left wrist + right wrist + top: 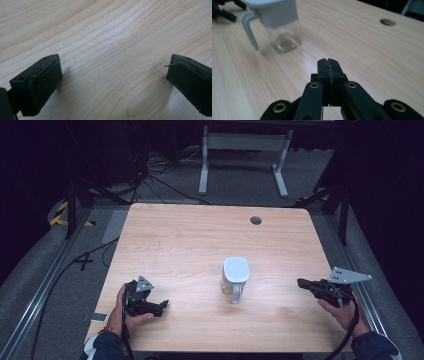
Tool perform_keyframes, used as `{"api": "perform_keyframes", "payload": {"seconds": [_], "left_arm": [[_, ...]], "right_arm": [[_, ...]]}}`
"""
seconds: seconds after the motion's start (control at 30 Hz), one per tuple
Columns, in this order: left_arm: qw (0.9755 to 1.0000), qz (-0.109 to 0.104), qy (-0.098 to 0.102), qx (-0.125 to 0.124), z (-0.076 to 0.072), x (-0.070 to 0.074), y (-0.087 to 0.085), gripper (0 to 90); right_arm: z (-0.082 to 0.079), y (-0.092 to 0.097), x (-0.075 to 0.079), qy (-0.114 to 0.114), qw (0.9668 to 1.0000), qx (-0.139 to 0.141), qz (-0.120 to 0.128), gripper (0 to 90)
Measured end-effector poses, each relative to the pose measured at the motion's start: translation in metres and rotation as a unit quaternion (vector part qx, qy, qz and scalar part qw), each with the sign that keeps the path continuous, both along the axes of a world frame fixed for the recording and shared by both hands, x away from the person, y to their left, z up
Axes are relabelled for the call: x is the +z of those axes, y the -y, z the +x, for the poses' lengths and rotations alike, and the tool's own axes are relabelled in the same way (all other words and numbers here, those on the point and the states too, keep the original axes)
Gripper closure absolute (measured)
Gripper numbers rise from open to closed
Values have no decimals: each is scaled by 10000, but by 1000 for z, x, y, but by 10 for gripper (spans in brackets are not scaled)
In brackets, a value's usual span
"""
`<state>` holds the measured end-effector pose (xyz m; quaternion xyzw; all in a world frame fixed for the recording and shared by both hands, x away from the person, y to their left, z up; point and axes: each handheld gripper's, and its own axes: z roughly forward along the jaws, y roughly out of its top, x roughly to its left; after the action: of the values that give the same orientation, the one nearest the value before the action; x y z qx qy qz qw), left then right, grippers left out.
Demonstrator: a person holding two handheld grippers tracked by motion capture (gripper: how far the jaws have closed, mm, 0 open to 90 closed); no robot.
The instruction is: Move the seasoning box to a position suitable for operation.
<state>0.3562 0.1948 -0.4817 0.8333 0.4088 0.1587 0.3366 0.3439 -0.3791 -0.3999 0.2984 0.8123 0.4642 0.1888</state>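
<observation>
Clear jug [235, 279] w/ white lid stands upright on the tabletop [200, 235], right of centre, closer to the near edge than the far one; handle faces the near edge. Nothing touching it. Right gripper [301, 282] is near the right edge, well apart from the jug, tips aimed at it, jaws clenched tight w/ nothing between. Left gripper [162, 306] sits low by the near-left corner, jaws released wide, bare wood between them. Round hole [256, 220] near the far edge.

No legible text, label, brand or number on the table [200, 235], pitcher [235, 275] or either gripper.
</observation>
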Motion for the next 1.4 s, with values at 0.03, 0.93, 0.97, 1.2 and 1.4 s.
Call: {"api": "perform_keyframes", "payload": {"seconds": [0.03,0.93,0.97,1.2,1.4], "left_arm": [[10000,-6,-11,6,0,0,0,2],[10000,22,-25,-11,0,0,0,3],[10000,28,-73,15,-1,1,0,4],[10000,30,-72,18,-1,1,0,3],[9998,-74,17,-165,5,5,7,207]], "right_arm": [[2,-4,3,14,10000,63,56,896],[31,-167,24,162,9821,1878,-11,898],[30,-169,23,191,9826,1848,-46,898],[30,-165,22,210,9850,1710,-11,898],[30,-163,20,219,9840,1764,72,899]]}}
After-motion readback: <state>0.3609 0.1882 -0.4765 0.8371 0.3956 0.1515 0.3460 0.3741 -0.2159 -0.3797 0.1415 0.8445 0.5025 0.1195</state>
